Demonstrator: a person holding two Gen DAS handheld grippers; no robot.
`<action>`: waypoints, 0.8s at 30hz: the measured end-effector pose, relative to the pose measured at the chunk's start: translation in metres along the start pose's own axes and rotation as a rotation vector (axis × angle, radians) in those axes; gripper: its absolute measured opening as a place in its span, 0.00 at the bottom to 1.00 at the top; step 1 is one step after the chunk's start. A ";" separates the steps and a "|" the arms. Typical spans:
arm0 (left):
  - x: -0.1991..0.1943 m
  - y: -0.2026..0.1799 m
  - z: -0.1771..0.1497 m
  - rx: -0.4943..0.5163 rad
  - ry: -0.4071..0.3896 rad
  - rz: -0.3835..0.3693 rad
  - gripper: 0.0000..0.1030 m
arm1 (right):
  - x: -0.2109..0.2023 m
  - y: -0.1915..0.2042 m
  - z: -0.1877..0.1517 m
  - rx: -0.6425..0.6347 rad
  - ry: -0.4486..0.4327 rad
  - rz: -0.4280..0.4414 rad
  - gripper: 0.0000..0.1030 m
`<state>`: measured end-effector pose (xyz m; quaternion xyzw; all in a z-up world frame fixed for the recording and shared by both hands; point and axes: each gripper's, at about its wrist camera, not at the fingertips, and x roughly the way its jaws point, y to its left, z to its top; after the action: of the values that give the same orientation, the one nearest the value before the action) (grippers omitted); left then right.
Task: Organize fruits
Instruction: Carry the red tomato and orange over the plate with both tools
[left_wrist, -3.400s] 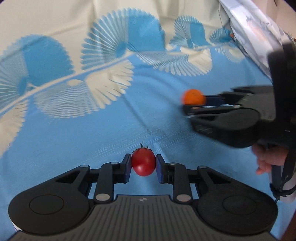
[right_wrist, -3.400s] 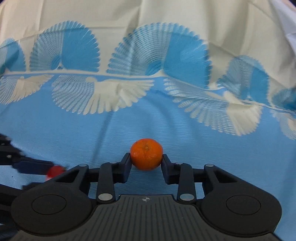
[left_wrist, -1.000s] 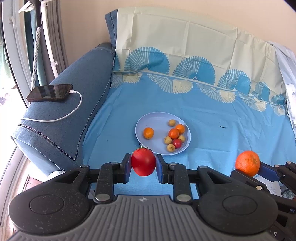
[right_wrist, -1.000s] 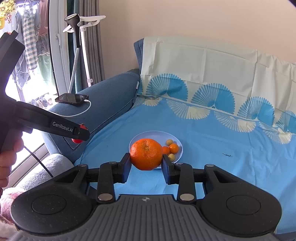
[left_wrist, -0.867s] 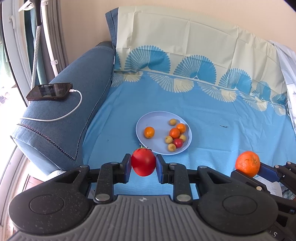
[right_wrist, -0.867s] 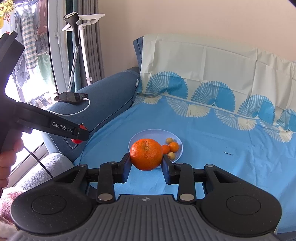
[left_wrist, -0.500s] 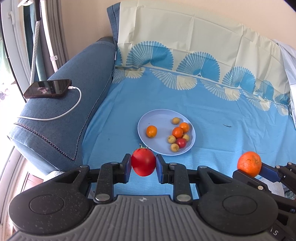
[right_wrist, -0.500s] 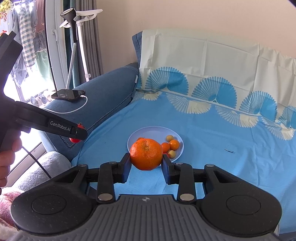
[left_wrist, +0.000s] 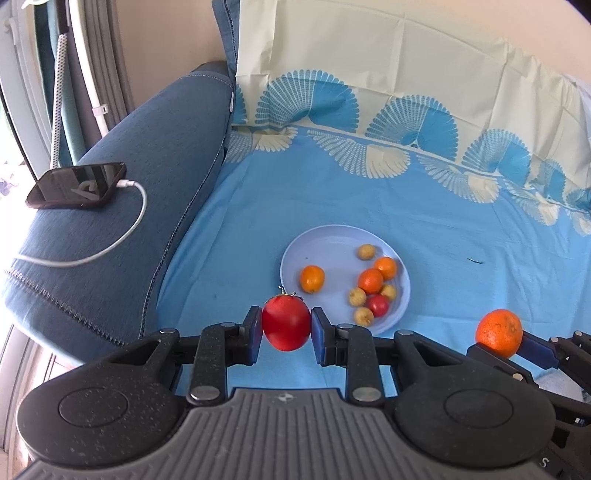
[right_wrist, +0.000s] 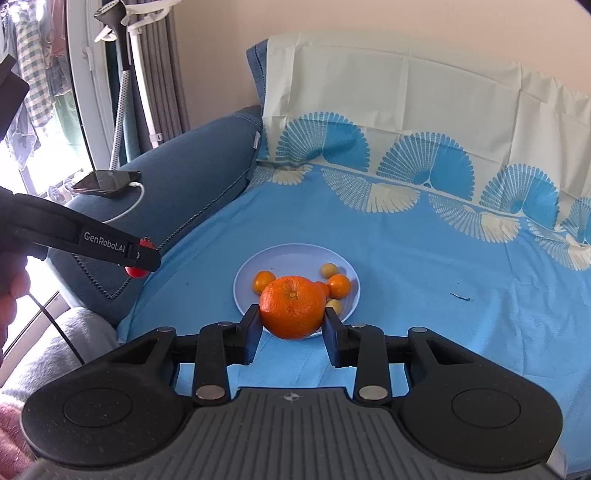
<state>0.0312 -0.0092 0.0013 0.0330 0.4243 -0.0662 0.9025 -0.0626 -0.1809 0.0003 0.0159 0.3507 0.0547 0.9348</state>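
Note:
My left gripper (left_wrist: 286, 326) is shut on a red tomato (left_wrist: 286, 326) with a green stem, held in the air short of a pale blue plate (left_wrist: 317, 243). The plate lies on the blue sheet and holds several small oranges, yellowish fruits and one small red fruit (left_wrist: 377, 304). My right gripper (right_wrist: 291, 313) is shut on a large orange (right_wrist: 291, 313), also in the air in front of the plate (right_wrist: 295, 256). The orange shows at the right of the left wrist view (left_wrist: 499, 333). The left gripper with the tomato (right_wrist: 136, 271) shows at the left of the right wrist view.
A blue sofa arm (left_wrist: 147, 177) rises left of the plate, with a phone (left_wrist: 75, 184) and white charging cable (left_wrist: 110, 251) on it. A cream and blue fan-patterned sheet (left_wrist: 406, 110) covers the backrest. A small dark speck (left_wrist: 474, 260) lies right of the plate.
Both grippers have moved closer to the plate, which now looks larger and nearer. Each still holds its fruit.

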 end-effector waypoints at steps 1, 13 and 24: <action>0.007 -0.001 0.004 0.001 0.002 0.001 0.30 | 0.007 -0.002 0.002 0.005 0.006 -0.001 0.35; 0.118 -0.031 0.046 0.054 0.077 -0.012 0.30 | 0.120 -0.022 0.024 0.018 0.093 -0.005 0.36; 0.200 -0.034 0.063 0.107 0.152 0.011 0.30 | 0.213 -0.036 0.032 -0.041 0.150 0.012 0.36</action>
<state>0.2002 -0.0683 -0.1130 0.0885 0.4872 -0.0811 0.8650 0.1206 -0.1920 -0.1172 -0.0054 0.4185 0.0686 0.9056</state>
